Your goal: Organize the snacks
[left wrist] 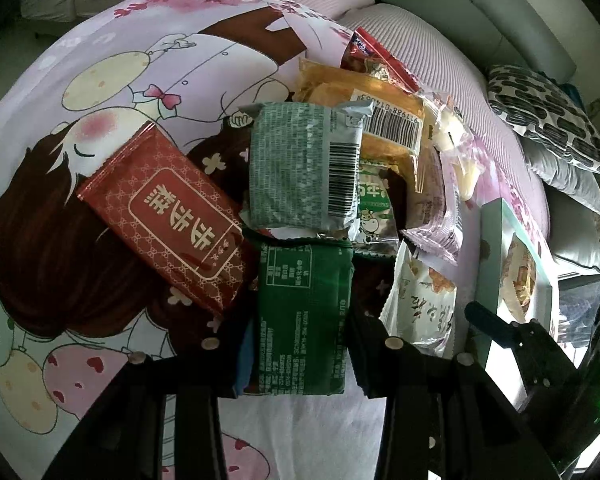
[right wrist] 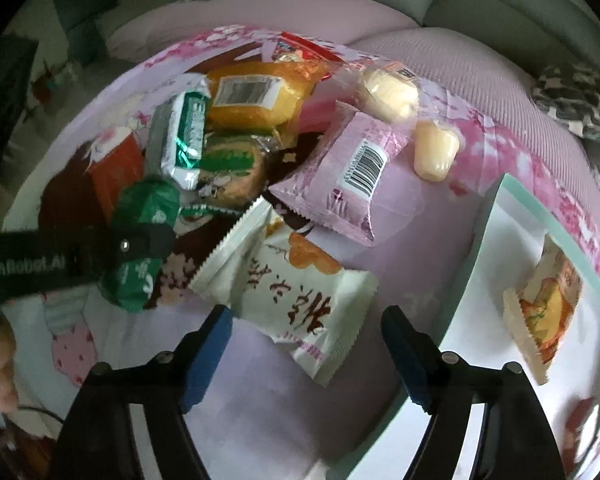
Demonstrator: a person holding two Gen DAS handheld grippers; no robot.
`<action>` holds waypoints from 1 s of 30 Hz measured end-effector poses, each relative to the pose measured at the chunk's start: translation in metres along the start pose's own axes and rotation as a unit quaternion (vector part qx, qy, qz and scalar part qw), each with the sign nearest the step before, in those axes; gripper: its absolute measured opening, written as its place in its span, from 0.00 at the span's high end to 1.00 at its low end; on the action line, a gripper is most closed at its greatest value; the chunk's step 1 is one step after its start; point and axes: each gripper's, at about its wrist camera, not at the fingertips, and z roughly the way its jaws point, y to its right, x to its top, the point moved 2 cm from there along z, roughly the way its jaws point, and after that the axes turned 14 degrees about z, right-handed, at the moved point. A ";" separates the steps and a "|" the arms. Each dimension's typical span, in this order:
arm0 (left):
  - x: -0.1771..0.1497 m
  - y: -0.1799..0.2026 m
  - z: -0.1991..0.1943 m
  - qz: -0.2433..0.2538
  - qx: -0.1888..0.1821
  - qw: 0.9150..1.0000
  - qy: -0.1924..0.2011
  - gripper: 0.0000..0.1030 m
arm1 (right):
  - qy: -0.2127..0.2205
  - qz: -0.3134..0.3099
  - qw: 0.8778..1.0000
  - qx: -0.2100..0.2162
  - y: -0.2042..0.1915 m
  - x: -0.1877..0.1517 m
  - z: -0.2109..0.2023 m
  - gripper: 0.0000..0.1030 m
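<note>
Dark-green snack packet (left wrist: pixel 304 316) pinched in left tool (left wrist: pixel 296 344) above a cartoon-print bedsheet (left wrist: pixel 112 60); right tool (right wrist: pixel 306 344) spread and bare over a white pastry packet (right wrist: pixel 288 292).

Sorting apparently midway: one packet (right wrist: pixel 540 312) already lying in the mint-rimmed white box (right wrist: pixel 496 240), most still heaped on the bed. Next move likely calling for a carry of the green packet to the box, or a close on the white one. Legible: barcode digits "1988 0140" on an orange packet (left wrist: pixel 380 112); "Robot.AI" on the left tool; gold Chinese characters on a red packet (left wrist: pixel 168 216), unread.
</note>
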 end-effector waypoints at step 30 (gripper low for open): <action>0.001 0.000 0.005 0.010 0.000 1.000 -0.008 0.60 | -0.008 -0.105 0.994 -0.021 -0.043 0.007 0.005 0.23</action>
